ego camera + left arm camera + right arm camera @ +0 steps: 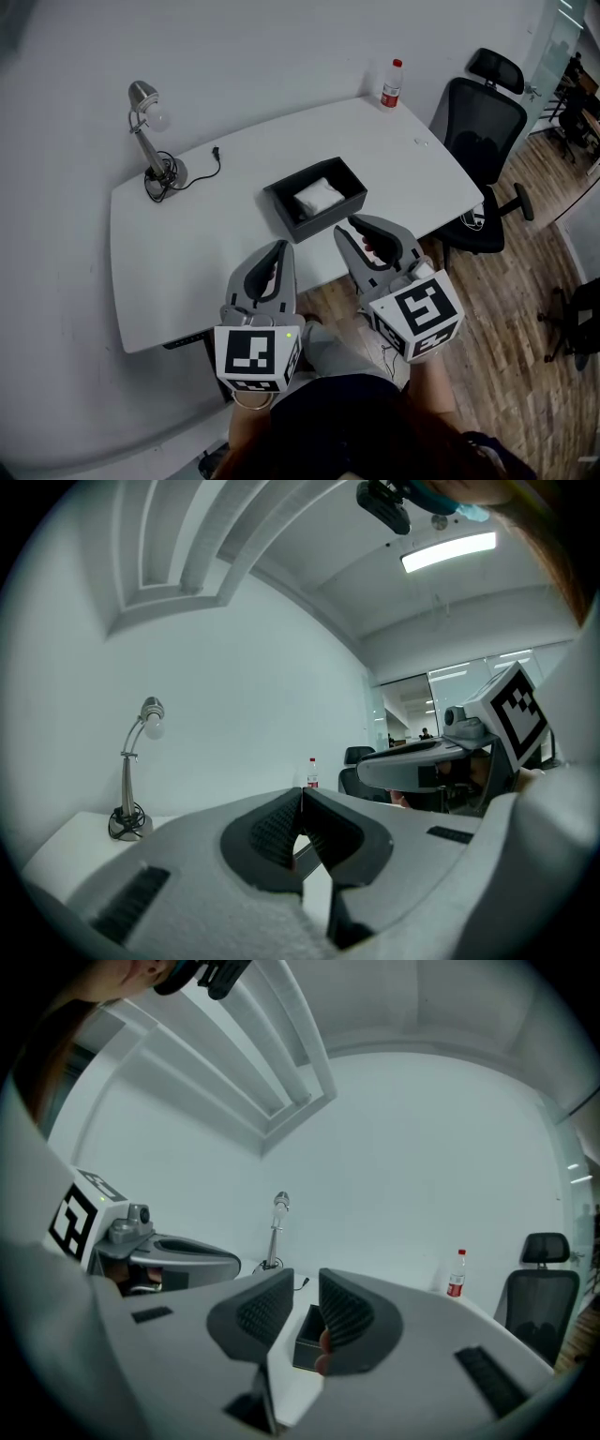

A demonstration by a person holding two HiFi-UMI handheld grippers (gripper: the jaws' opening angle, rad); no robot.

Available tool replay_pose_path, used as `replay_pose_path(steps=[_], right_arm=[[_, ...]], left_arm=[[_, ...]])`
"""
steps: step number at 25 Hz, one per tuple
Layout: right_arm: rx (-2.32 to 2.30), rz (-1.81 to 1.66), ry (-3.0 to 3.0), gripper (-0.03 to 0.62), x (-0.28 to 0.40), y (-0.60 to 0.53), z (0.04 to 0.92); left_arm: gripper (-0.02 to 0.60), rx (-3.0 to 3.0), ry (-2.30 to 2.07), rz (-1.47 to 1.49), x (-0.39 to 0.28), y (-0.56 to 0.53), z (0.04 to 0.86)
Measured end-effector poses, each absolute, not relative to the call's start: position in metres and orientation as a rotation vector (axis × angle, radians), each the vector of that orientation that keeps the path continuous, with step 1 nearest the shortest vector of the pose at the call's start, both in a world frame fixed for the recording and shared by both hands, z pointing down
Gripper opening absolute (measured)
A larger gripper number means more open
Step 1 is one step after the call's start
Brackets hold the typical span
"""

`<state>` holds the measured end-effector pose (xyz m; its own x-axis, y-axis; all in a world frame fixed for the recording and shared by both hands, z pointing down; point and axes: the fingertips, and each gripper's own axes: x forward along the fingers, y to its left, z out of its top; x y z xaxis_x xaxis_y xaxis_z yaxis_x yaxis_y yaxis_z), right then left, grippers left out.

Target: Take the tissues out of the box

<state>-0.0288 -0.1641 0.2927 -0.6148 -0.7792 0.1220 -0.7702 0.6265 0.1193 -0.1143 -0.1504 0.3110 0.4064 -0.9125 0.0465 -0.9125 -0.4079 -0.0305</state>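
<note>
A black open box sits on the white table, slightly right of its middle, with a white wad of tissues lying inside. Both grippers hover at the table's near edge, short of the box. My left gripper points at the table left of the box, and its jaws meet at the tips, empty. My right gripper is just in front of the box's near corner. Its jaws stand a little apart with nothing between them, and the box shows beyond the gap.
A silver desk lamp with its cable and plug stands at the table's far left. A red-capped bottle stands at the far right corner. A black office chair is to the right on the wooden floor.
</note>
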Motion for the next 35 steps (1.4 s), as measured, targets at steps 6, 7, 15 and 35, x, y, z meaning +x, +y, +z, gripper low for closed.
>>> replay_pose_path(steps=[6, 7, 15, 35], right_arm=[[1.278, -0.054, -2.663, 0.114, -0.035, -0.195, 0.301], [1.275, -0.051, -2.657, 0.117, -0.037, -0.2, 0.303], [1.243, -0.023, -2.629, 0.154, -0.043, -0.235, 0.315], [1.024, 0.08, -2.444, 0.253, -0.057, -0.302, 0.381]], left_arm=[[0.025, -2.643, 1.703, -0.097, -0.119, -0.178, 0.312], [0.025, -2.644, 1.701, -0.098, -0.121, -0.184, 0.312], [0.025, -2.656, 1.69, -0.109, -0.124, -0.221, 0.314], [0.026, -2.692, 1.677, -0.171, -0.118, -0.286, 0.333]])
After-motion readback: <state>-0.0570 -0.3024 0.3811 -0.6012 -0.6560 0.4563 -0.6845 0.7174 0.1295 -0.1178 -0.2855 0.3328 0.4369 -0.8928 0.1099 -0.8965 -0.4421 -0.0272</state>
